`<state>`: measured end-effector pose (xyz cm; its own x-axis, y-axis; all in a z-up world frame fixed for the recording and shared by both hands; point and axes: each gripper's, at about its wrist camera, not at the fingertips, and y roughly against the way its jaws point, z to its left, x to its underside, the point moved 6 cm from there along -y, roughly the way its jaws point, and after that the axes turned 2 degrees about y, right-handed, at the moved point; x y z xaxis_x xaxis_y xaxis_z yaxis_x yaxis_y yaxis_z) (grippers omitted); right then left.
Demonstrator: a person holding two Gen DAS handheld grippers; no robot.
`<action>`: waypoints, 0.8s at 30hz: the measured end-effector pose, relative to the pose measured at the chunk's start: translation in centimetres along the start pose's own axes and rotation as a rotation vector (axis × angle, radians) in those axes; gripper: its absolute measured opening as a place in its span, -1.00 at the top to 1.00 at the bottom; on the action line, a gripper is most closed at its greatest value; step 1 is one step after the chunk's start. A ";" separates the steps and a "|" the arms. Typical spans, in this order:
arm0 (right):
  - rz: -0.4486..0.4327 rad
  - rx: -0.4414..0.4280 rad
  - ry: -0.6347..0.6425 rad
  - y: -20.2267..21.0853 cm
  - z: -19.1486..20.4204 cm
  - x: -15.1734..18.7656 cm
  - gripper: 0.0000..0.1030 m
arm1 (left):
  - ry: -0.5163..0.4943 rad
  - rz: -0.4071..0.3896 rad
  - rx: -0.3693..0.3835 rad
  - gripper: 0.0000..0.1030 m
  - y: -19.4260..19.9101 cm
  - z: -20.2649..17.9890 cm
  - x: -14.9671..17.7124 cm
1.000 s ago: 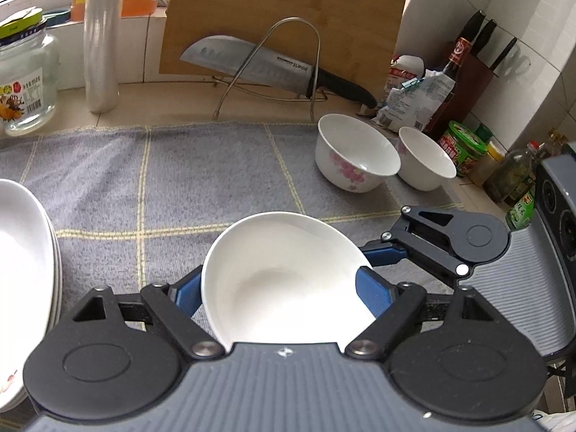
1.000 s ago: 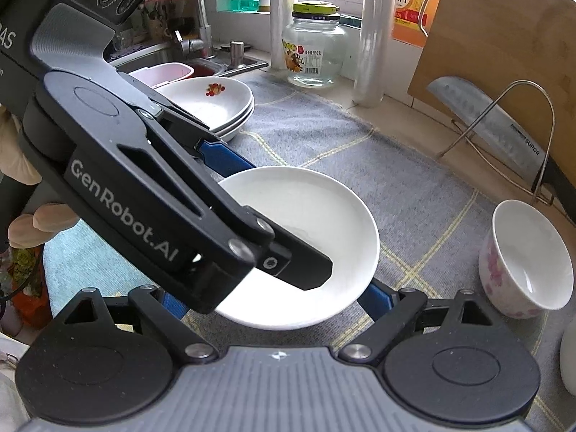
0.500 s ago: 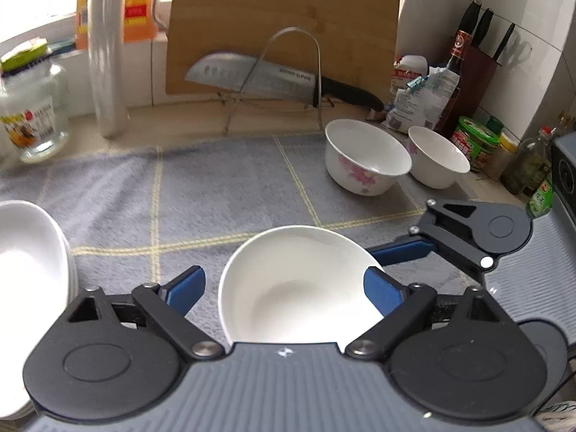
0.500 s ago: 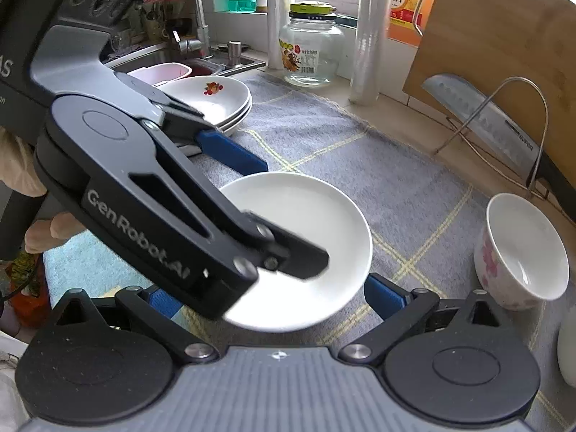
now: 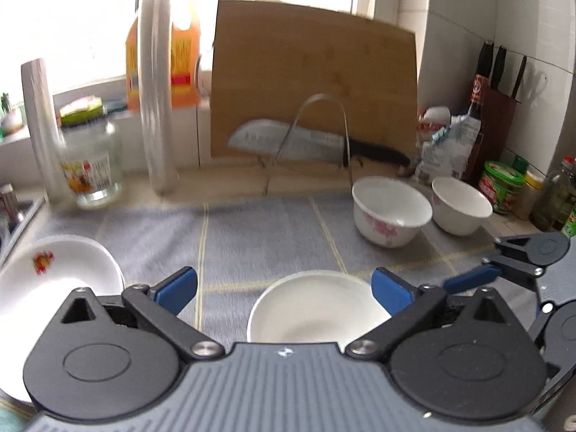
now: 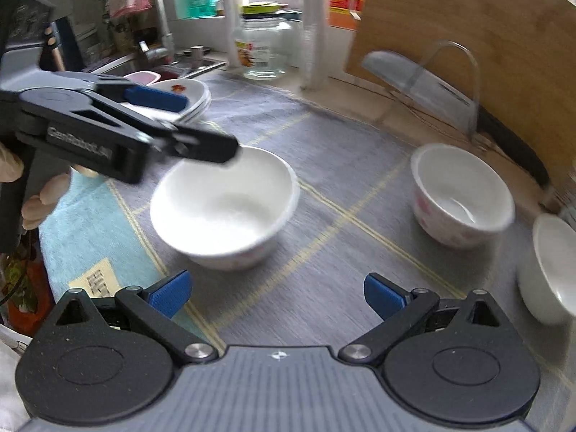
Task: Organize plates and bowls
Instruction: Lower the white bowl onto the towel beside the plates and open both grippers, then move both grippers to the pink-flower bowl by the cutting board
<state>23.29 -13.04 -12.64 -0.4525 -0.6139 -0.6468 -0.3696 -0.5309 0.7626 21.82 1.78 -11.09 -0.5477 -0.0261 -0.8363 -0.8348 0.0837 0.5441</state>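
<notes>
1. A home kitchen: a wooden cutting board (image 5: pixel 313 82) leans against the tiled wall behind the tabletop (image 5: pixel 223 183).
2. A cleaver (image 5: pixel 288 140) rests in a wire rack in front of the board.
3. A knife block (image 5: pixel 498 115) and sauce bottles stand to the board's right.
4. A sink faucet (image 6: pixel 158 21) and stacked plates (image 6: pixel 187 90) lie far to the board's left.

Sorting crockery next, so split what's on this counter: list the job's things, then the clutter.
Job: plain white bowl on the grey mat; two pink-flowered white bowls; stacked white plates.

Clutter: bamboo cutting board; steel cleaver; glass jar; wooden knife block.
</notes>
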 end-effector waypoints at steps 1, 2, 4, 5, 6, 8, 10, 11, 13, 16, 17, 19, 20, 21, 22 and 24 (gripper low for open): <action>0.003 0.009 -0.012 0.3 -0.6 0.3 -1.00 | -0.004 -0.014 -0.004 -0.99 0.1 -0.4 -0.1; 0.006 0.019 -0.021 0.6 -1.1 0.6 -1.00 | -0.006 -0.026 -0.006 -0.98 0.1 -0.8 -0.2; 0.008 0.047 -0.042 1.3 -2.5 1.2 -1.00 | -0.014 -0.051 0.000 -0.99 0.0 -1.7 -0.5; 0.008 0.058 -0.050 1.6 -3.1 1.4 -1.00 | -0.014 -0.063 0.003 -0.99 0.0 -2.2 -0.7; 0.007 0.071 -0.059 2.0 -3.8 1.6 -1.00 | -0.011 -0.076 0.012 -0.99 0.0 -2.8 -0.8; 0.002 0.097 -0.076 2.8 -5.4 1.9 -1.00 | -0.009 -0.080 0.043 -0.99 -0.1 -4.0 -1.0; -0.008 0.126 -0.088 3.6 -7.0 2.3 -1.00 | 0.000 -0.080 0.053 -0.99 -0.5 -5.0 -1.0; -0.014 0.136 -0.095 3.9 -7.7 2.4 -1.00 | -0.006 -0.073 0.060 -0.99 -0.8 -5.5 -1.0; -0.019 0.156 -0.109 4.6 -9.3 2.7 -1.00 | -0.038 -0.058 0.063 -0.99 -1.2 -6.8 -0.9; -0.019 0.183 -0.132 5.4 -11.5 3.0 -1.00 | -0.105 -0.067 0.043 -0.99 -1.7 -9.1 -0.8; -0.020 0.187 -0.139 5.8 -12.1 3.2 -1.00 | -0.117 -0.067 0.043 -0.99 -1.9 -9.7 -0.8; -0.024 0.186 -0.151 6.2 -13.4 3.3 -1.00 | -0.106 -0.068 0.054 -0.99 -2.3 -10.8 -0.8; -0.027 0.184 -0.151 6.4 -13.8 3.3 -1.00 | -0.090 -0.067 0.058 -0.99 -2.5 -11.2 -0.8; -0.031 0.181 -0.148 6.6 -14.3 3.2 -1.00 | -0.074 -0.056 0.057 -0.99 -2.8 -11.5 -0.8; -0.035 0.178 -0.140 6.8 -14.7 3.1 -1.00 | -0.062 -0.039 0.066 -0.99 -3.3 -11.9 -0.8; -0.038 0.179 -0.130 7.0 -15.4 2.9 -1.00 | -0.049 -0.011 0.077 -0.99 -4.2 -12.6 -0.9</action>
<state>31.94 -27.54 -9.41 -0.5323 -0.5089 -0.6765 -0.5210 -0.4329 0.7356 25.07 -11.11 -11.79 -0.5333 0.0213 -0.8456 -0.8331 0.1600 0.5295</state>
